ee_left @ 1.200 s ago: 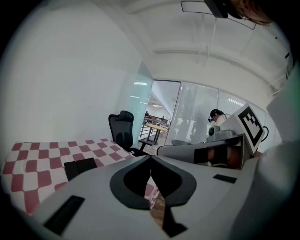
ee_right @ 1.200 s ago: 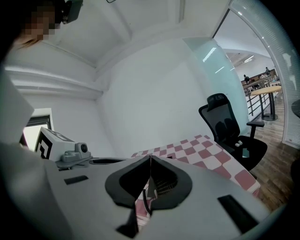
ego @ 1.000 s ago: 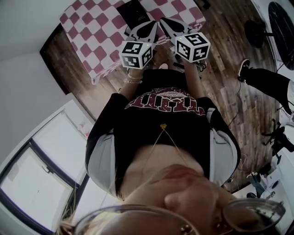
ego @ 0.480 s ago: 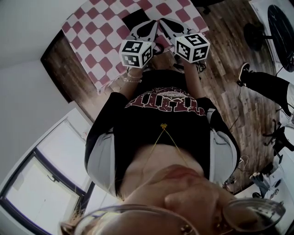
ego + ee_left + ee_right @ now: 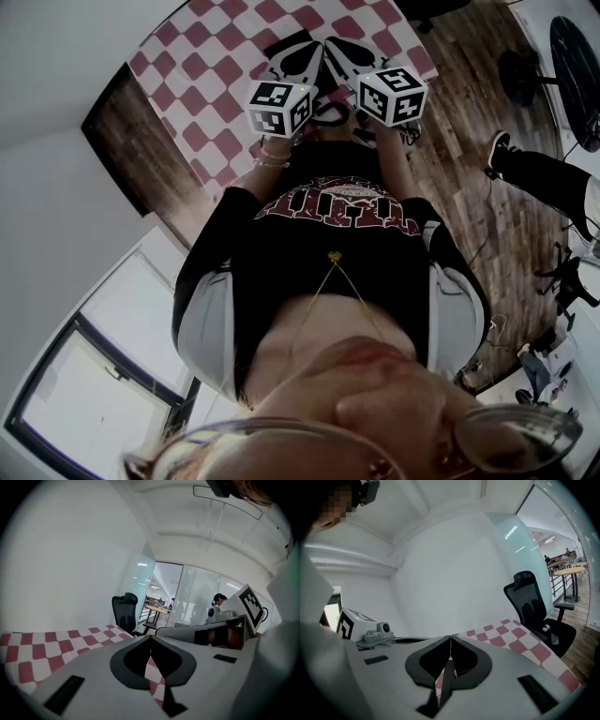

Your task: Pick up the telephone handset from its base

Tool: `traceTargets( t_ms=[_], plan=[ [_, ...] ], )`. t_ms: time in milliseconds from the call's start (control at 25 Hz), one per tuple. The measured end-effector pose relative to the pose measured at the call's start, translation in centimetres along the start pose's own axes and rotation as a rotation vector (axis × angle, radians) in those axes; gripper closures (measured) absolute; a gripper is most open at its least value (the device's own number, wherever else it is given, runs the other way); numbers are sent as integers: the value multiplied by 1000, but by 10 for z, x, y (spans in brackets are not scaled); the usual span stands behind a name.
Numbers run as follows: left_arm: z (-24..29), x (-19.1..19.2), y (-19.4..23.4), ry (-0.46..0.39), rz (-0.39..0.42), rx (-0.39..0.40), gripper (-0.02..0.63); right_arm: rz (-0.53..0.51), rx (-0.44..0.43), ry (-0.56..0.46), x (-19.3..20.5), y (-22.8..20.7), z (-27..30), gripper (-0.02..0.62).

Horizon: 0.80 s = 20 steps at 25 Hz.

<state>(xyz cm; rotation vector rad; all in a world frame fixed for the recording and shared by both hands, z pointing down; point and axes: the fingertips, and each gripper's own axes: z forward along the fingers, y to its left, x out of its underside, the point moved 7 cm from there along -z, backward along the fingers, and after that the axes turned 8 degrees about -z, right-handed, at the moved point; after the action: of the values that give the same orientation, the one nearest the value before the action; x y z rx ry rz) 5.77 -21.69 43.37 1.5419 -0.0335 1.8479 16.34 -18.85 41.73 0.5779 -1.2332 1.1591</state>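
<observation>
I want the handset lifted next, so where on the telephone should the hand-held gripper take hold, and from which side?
Only a dark corner of the telephone shows on the checked tablecloth, beyond the left hand-held gripper; the handset itself is hidden. Probably across its narrow middle, coming from the person's side, after opening the shut jaws.

Black T-shirt (image 5: 337,234), red-and-white chest print, grey sleeves (image 5: 208,328); thin gold necklace (image 5: 331,258); wrist bracelet (image 5: 272,161). Left tongs (image 5: 307,52), right tongs (image 5: 337,49): white shells, black-and-white marker cubes (image 5: 278,106).

Closed right gripper (image 5: 450,640) above checkered tablecloth (image 5: 520,639), office chair (image 5: 534,609) beyond
</observation>
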Motion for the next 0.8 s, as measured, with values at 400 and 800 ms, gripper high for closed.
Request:
traceTargets(
  t_ms=[400, 800],
  plan=[
    [-18, 1, 49, -2, -49, -44, 595, -8, -25, 48, 3, 16, 45, 575],
    [-14, -2, 59, -33, -94, -121, 595, -20, -109, 93, 1, 9, 62, 575]
  ],
)
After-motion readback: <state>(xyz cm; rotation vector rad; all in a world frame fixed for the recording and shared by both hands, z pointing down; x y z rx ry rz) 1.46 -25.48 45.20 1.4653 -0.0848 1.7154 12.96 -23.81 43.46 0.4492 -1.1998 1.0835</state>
